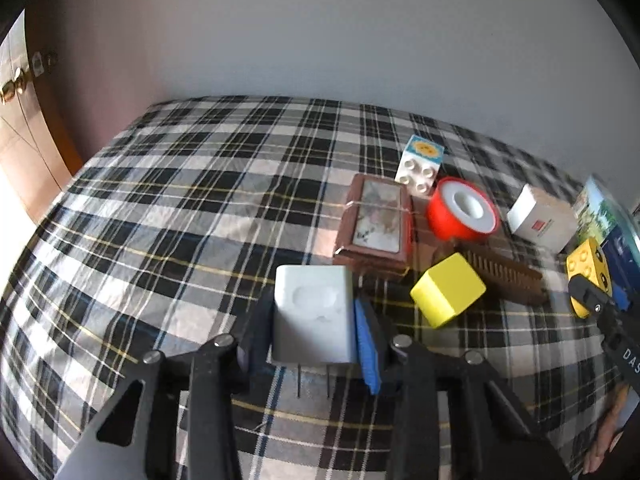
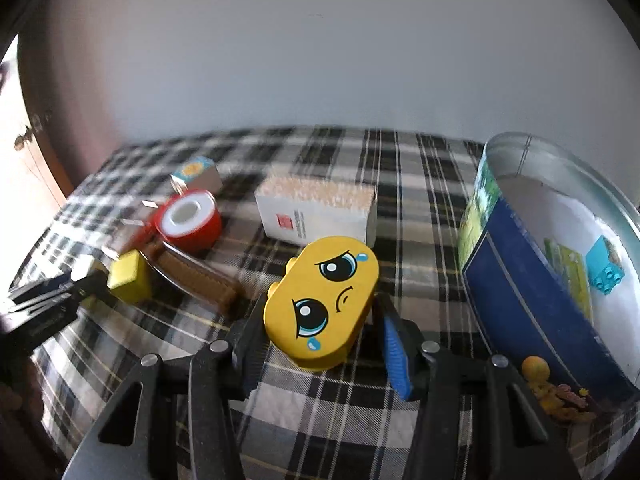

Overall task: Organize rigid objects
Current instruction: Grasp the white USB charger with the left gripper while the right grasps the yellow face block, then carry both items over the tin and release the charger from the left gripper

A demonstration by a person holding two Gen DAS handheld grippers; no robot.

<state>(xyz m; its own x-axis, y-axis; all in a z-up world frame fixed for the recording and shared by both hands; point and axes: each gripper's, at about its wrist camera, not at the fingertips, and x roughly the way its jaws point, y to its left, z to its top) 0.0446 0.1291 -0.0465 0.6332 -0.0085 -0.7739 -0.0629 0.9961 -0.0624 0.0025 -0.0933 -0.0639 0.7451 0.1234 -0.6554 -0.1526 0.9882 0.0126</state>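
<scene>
Left wrist view: the left claw [image 1: 314, 344] tilts down toward the plaid bed [image 1: 180, 200], clamped on a white plug [image 1: 312, 312] whose prongs point back at the camera. A yellow cube [image 1: 448, 290] lies just to its right, a red roll [image 1: 462, 210] beyond. Right wrist view: the right claw [image 2: 320, 334], also angled down, grips a yellow face brick [image 2: 324, 300], left of a blue round tin [image 2: 520, 280].

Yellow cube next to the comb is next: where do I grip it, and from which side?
Grip the yellow cube across two opposite flat side faces, coming from above on its open near side. It sits tilted, one corner toward the camera, so roll the jaws to match; the brown comb crowds its far side.
</scene>
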